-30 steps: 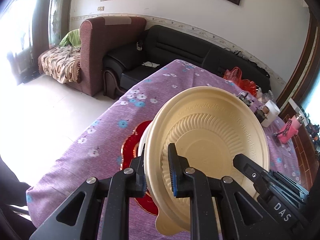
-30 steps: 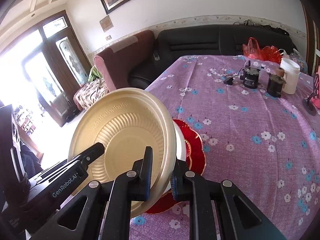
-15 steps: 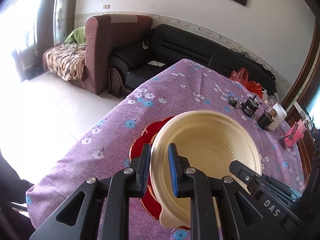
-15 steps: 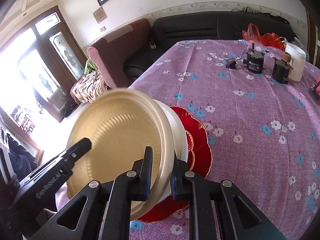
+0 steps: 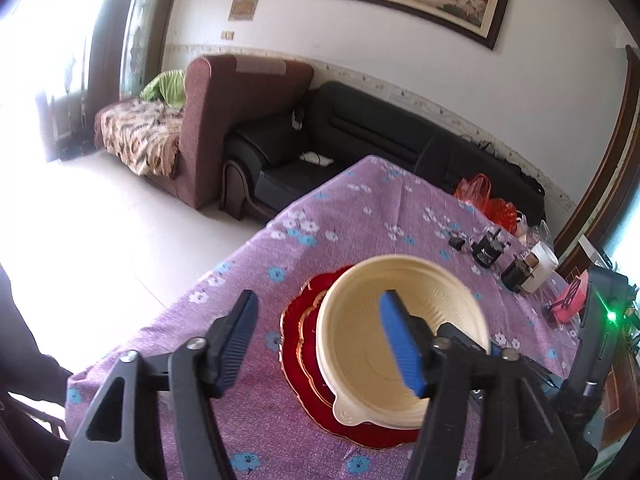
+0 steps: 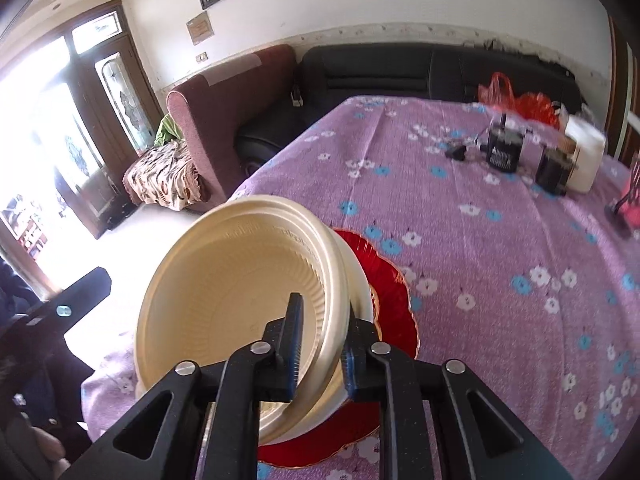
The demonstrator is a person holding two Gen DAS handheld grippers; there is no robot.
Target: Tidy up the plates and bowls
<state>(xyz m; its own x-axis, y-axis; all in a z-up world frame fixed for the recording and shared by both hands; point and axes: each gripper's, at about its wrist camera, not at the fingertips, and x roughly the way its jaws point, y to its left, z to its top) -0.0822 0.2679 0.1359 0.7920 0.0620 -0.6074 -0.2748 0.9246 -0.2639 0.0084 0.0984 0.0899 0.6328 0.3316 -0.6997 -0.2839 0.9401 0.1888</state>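
Note:
A cream plastic bowl (image 5: 360, 340) (image 6: 232, 288) sits nested in a white bowl (image 6: 358, 280) on stacked red plates (image 5: 296, 320) (image 6: 388, 292) near the table's front corner. My left gripper (image 5: 320, 340) is opening wide. The bowl's near rim lies between its fingers, and neither pad touches it. My right gripper (image 6: 320, 352) straddles the opposite rim, one finger inside the bowl and one outside. Its jaws are opening a little, and the inner pad stands off the ribbed wall. From the right wrist view the bowl looks tipped up toward me.
The table (image 5: 360, 216) wears a purple flowered cloth and its edge runs close to the plates on the left. Two small black devices (image 6: 502, 148), a white jar (image 6: 586, 160), a pink item (image 5: 568, 304) and a red bag (image 6: 520, 100) stand at the far side. A sofa lies beyond.
The bowl came down from a steep tilt onto the stack on the red plates. My left gripper let go of its rim and spread wide. The right jaws parted slightly.

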